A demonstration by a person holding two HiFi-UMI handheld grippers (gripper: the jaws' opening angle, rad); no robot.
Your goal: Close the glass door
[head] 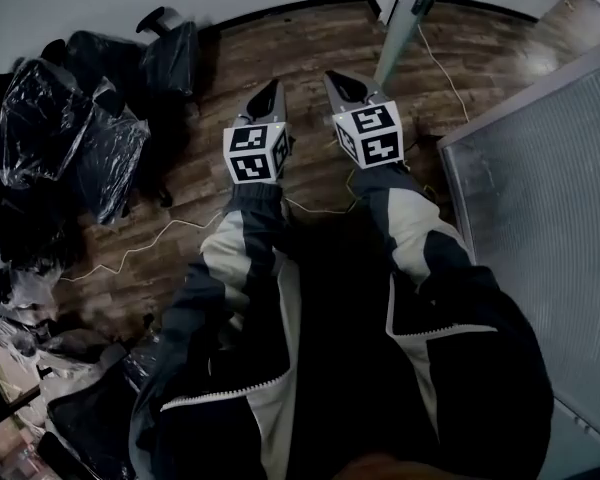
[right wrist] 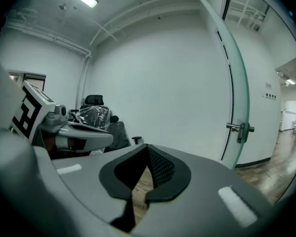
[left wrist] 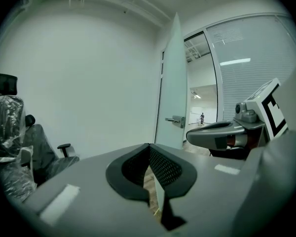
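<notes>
The glass door (left wrist: 175, 83) stands open ahead, its green edge (right wrist: 239, 78) turned toward me, and a metal handle (left wrist: 176, 120) (right wrist: 241, 129) sits at mid height. In the head view only its lower edge (head: 405, 28) shows, beyond both grippers. My left gripper (head: 270, 90) (left wrist: 148, 147) and right gripper (head: 340, 80) (right wrist: 148, 147) are held side by side, level, pointing at the door and apart from it. Both are shut with nothing between their jaws. Each gripper appears in the other's view: the right gripper (left wrist: 227, 132) and the left gripper (right wrist: 79, 132).
Office chairs wrapped in plastic (head: 75, 128) (right wrist: 93, 115) crowd the left side by the white wall. A pale cable (head: 170, 230) trails over the wood floor. A frosted glass wall (head: 555, 228) runs along the right. A distant person stands in the corridor (left wrist: 202, 117) beyond the doorway.
</notes>
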